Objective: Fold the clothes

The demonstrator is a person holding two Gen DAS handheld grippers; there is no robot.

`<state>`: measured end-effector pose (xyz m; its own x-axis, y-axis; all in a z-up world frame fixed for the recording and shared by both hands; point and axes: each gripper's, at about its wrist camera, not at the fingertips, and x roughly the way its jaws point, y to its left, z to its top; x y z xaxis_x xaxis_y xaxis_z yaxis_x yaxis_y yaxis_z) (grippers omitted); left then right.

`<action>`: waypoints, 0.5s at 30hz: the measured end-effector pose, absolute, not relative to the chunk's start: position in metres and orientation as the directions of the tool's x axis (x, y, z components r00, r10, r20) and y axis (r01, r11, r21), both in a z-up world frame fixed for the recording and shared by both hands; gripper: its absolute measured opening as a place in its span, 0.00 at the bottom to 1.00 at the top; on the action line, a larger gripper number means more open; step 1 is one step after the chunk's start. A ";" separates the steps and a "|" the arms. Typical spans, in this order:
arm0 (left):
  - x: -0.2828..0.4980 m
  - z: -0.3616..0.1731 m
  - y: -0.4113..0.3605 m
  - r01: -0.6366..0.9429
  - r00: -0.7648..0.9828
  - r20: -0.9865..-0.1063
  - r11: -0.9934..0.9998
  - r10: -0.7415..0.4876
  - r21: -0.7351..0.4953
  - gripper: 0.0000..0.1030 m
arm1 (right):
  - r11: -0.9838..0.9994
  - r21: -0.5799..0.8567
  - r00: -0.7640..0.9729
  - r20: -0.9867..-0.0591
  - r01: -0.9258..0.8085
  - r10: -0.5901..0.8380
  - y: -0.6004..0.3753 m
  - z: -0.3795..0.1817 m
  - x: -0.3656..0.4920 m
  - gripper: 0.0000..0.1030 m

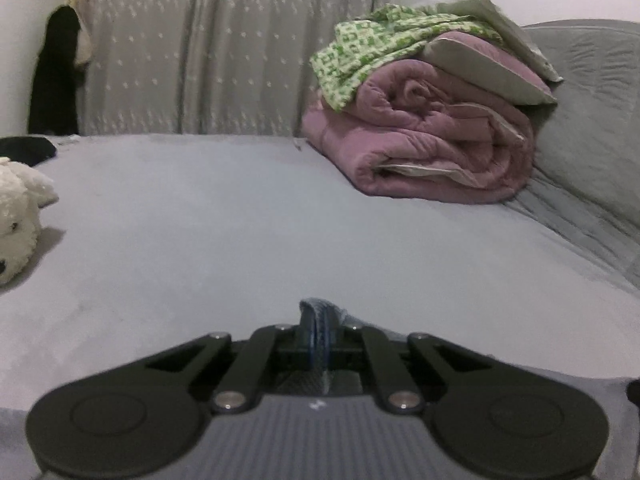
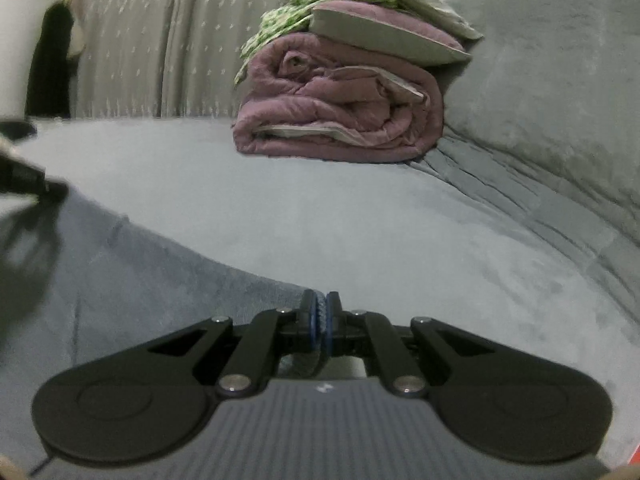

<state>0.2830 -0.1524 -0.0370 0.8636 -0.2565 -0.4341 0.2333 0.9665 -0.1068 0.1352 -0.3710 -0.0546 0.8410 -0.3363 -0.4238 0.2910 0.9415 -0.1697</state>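
Left wrist view
Left tongs (image 1: pixel 319 334): closed tight, the black jaws nipping a thin ridge of blue-grey garment (image 1: pixel 320 310); woven fabric stands up in a small fold between the blue-edged pads.
Garment place: at the near middle of the bed, just in front of the tongs; only this pinched fold and a scrap to its right show here.
Bed (image 1: pixel 240 220): smooth, matte grey sheet, faintly napped, spreading wide and flat to the far edge.
Quilt (image 1: pixel 420 136): mauve, puffy, rolled into a thick bundle with pale lining at its edges, far right on the bed.
Green cloth (image 1: pixel 360 52): thin, printed in green and white squares, draped over the top of the quilt.
Plush toy (image 1: pixel 18 212): cream, fluffy, lying at the left edge.
Curtain (image 1: pixel 200 48): grey, pleated, dotted with small pale marks, hanging behind the bed.

Right wrist view
Right tongs (image 2: pixel 320 314): closed, the pads pressed on a narrow strip of the same blue-grey cloth.
Garment (image 2: pixel 140 280): a broad, soft, slightly creased sheet running from the tongs toward the near left, lying on the bed.
Left tongs (image 2: pixel 48 190): a dark blurred shape at the far left, on the garment's far edge.
Grey blanket (image 2: pixel 540 100): velvety, heaped and wrinkled at the right, beside the quilt.
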 end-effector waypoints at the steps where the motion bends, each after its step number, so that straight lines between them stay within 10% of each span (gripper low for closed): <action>1: 0.286 -0.041 -0.155 0.221 0.864 -0.441 0.970 -0.242 -0.100 0.03 | 0.940 -0.183 0.835 -0.434 0.287 -0.339 -0.371 -0.058 0.138 0.04; 6: 0.314 -0.060 -0.162 0.169 0.823 -0.530 0.979 -0.206 -0.118 0.03 | 0.955 -0.091 0.815 -0.501 0.283 -0.290 -0.390 -0.062 0.141 0.07; 10: 0.314 -0.062 -0.158 0.172 0.810 -0.545 0.976 -0.216 -0.130 0.04 | 0.943 0.109 0.825 -0.523 0.315 -0.215 -0.416 -0.057 0.132 0.38; 15: 0.307 -0.054 -0.159 0.192 0.808 -0.540 0.972 -0.236 -0.137 0.29 | 0.872 0.375 0.854 -0.513 0.316 -0.089 -0.450 -0.054 0.117 0.38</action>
<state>0.3073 -0.1593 -0.0544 0.8077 -0.2356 -0.5404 0.1917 0.9718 -0.1371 0.1167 -0.4496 -0.0537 0.8536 -0.0885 -0.5133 0.3157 0.8718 0.3747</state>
